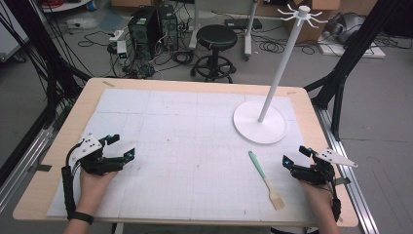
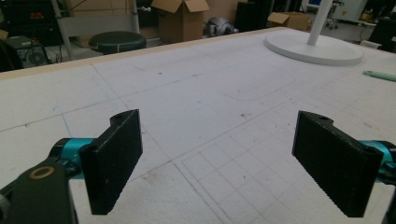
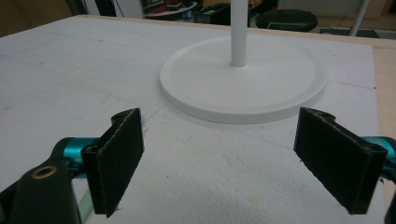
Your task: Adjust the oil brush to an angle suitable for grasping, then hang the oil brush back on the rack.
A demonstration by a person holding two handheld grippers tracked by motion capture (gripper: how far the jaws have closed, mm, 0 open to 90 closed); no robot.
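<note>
We are looking at a wooden table (image 1: pixel 58 146) with a white mat (image 1: pixel 185 146) lying on it. A tall white stand (image 1: pixel 272 92) is standing on the mat. A green brush (image 1: pixel 265 178) is lying near it. Behind the table, a black stool (image 1: pixel 215 44), computers (image 1: pixel 153 27) and cardboard boxes (image 2: pixel 180 18) are sitting on the floor.

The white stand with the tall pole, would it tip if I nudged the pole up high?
Probably somewhat. The white stand has a long thin pole, so a high nudge gets leverage. Its broad flat base sits flush on the mat, which likely resists low pushes. Gripped by a tool, the smooth pole may slip.
</note>
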